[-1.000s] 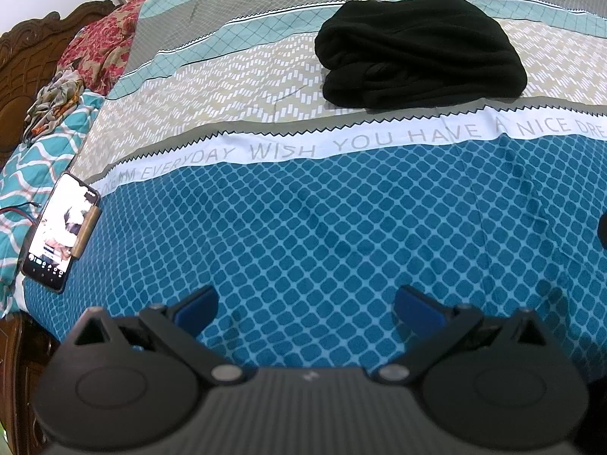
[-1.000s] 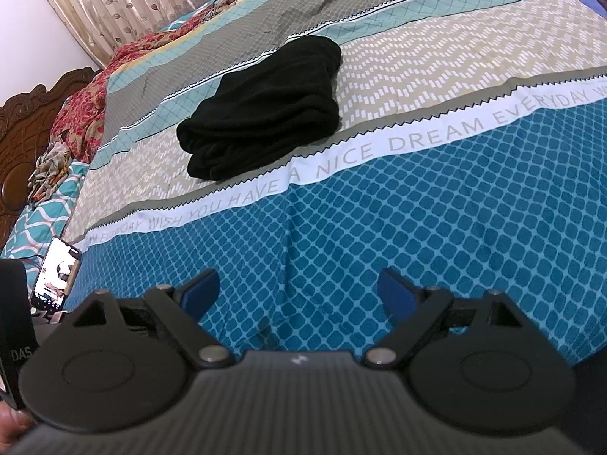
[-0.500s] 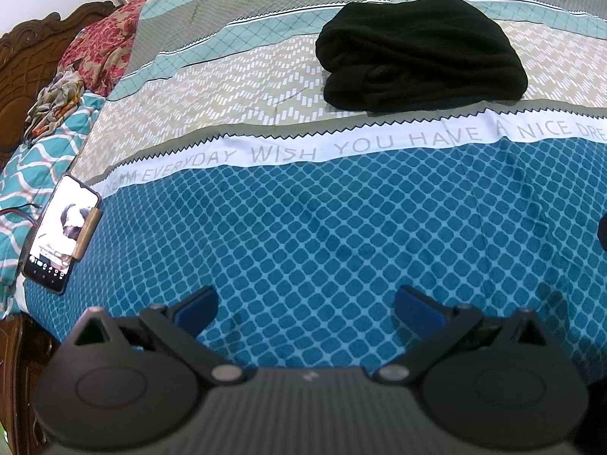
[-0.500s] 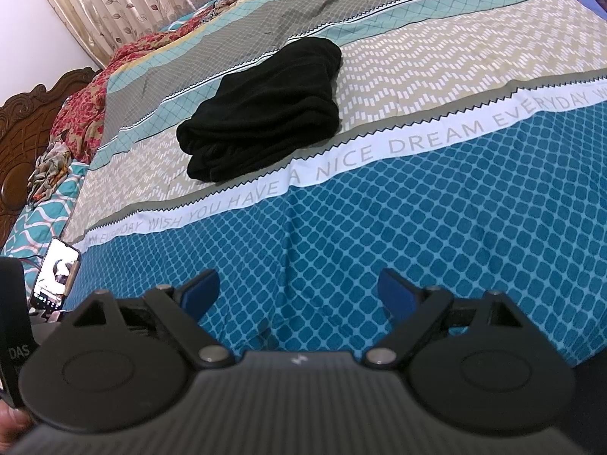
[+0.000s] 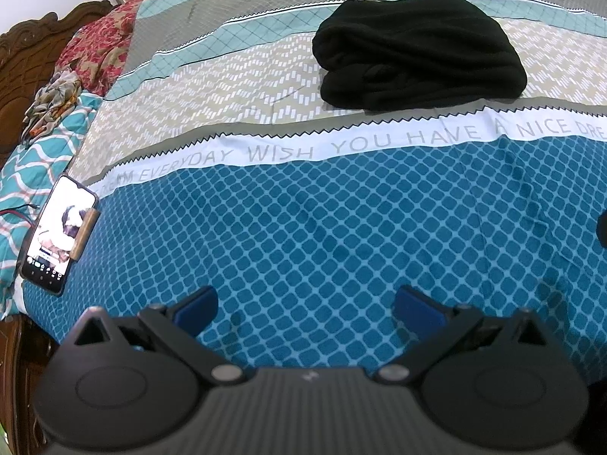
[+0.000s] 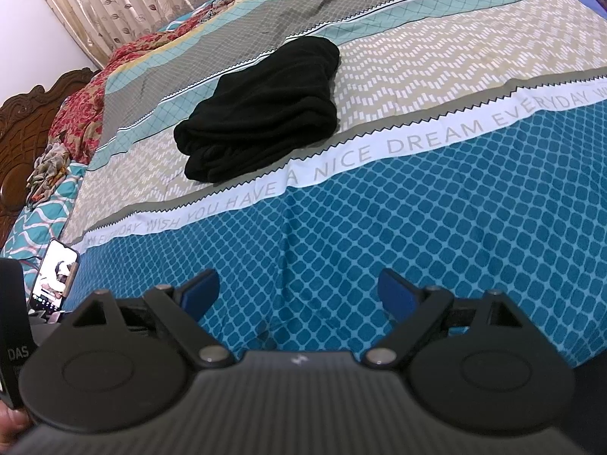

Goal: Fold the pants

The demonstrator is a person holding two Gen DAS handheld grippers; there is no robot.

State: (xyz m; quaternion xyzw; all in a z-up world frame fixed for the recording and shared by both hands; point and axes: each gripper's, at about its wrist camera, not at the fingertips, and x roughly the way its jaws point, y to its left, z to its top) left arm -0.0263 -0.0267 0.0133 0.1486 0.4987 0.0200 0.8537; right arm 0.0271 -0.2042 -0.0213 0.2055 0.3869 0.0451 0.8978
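Patterned bed fills both views, with black pants folded in a bundle on the beige stripe, well apart from both tools. Phone lies at the bed's edge. Left hand-held gripper and right hand-held gripper both hang released, grasping nothing.

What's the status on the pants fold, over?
Left gripper open, empty. Right gripper open, empty. Black pants folded on bedspread. Nothing in the way.

One folded pair of black pants lies mid-bed; one lit phone rests near the bed's left edge, two grippers, left and right, at its foot.
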